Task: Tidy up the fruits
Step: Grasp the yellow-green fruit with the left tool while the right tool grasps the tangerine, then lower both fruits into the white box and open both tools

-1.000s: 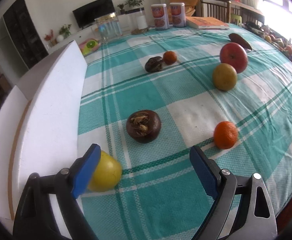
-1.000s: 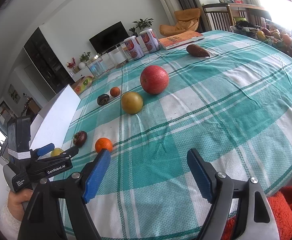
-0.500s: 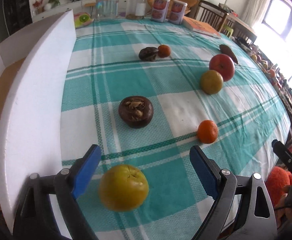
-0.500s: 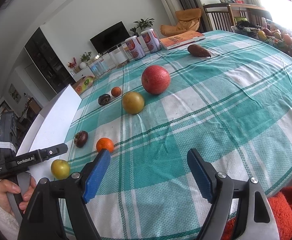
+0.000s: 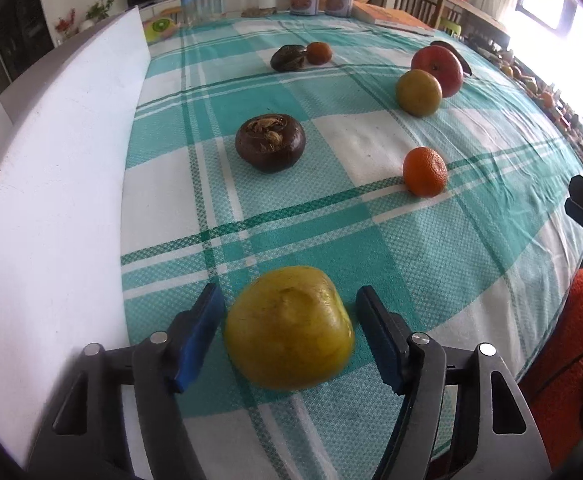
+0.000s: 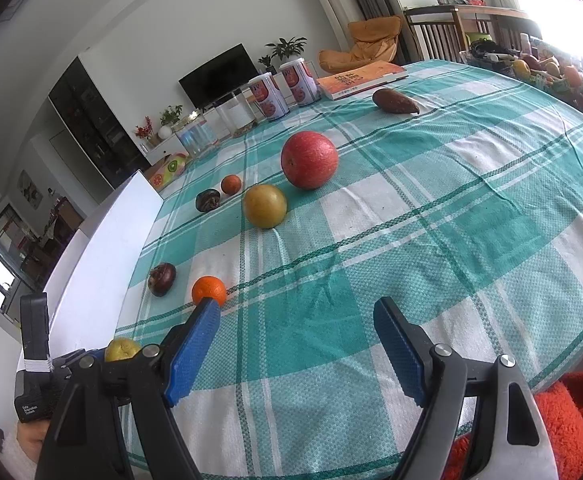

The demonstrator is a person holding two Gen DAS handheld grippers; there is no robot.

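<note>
The left tool [image 5: 289, 326] brackets the yellow fruit [image 5: 289, 326], dimple up, pads apparently not touching; the right tool [image 6: 297, 344] gapes empty.

Left wrist view low over the desk [image 5: 371, 240], facing along it, right wrist view higher, facing the same fruit-strewn cloth, both sharing it.

Lighting: bright daylight from windows [image 5: 547, 4] at upper right, blown out to white glare in both views. Shadows: soft, short, falling left beneath the fruit. Focus: the near yellow fruit [image 5: 289, 326] is slightly blurred; mid-desk is sharp. Distortion: strong fisheye curvature, with dark vignette at the corners.
</note>
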